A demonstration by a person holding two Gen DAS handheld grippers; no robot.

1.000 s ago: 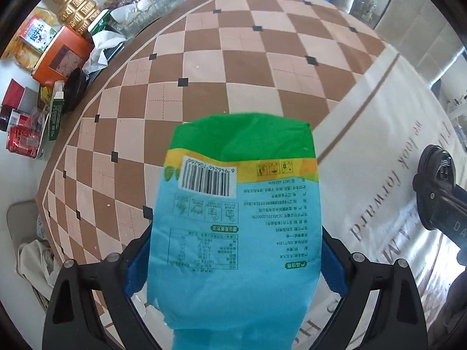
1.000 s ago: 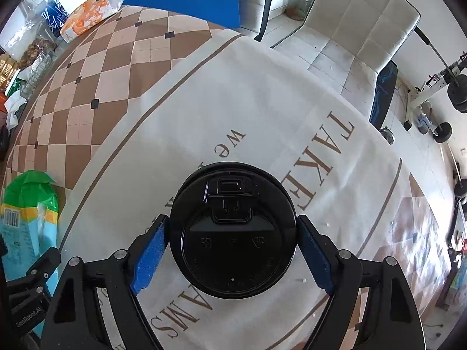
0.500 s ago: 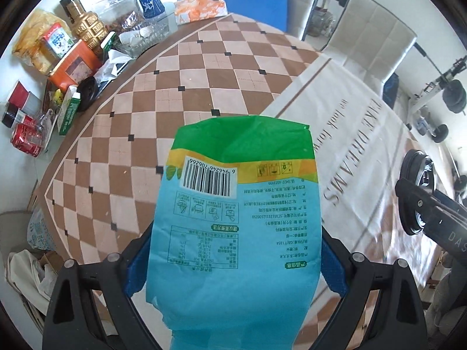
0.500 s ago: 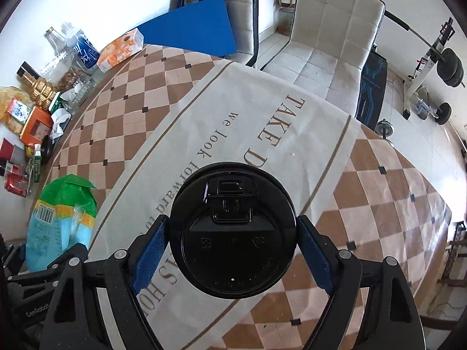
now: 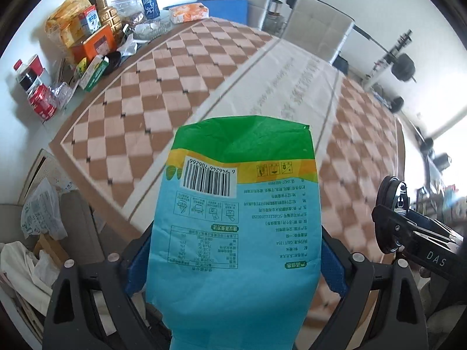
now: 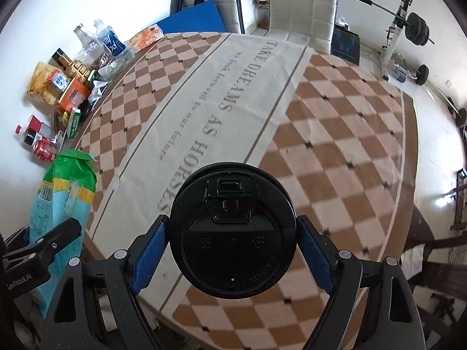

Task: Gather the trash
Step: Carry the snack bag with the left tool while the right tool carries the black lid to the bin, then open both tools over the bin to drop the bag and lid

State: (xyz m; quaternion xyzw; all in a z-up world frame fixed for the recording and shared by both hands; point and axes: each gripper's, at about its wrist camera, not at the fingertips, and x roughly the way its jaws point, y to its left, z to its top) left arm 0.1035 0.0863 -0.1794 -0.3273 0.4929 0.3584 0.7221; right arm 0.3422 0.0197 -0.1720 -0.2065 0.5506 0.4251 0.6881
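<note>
The left gripper (image 5: 233, 265), black-framed with blue pads, is raised above the checkered table (image 5: 151, 99), its jaws clamped on the sides of a blue-and-green plastic snack bag (image 5: 239, 221). The right gripper (image 6: 232, 248), just to its right over the same table, pinches a round black plastic cup lid (image 6: 233, 230) between its pads.

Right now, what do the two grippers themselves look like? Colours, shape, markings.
Both the left gripper and right gripper are black two-finger frames with cut-outs and silver screws. Each finger carries a blue pad. White lettering shows on their sides: "DAS" on the right one from the left wrist view, "GenRobot.AI" on the left one from the right wrist view. No cables or sleeves visible.
</note>
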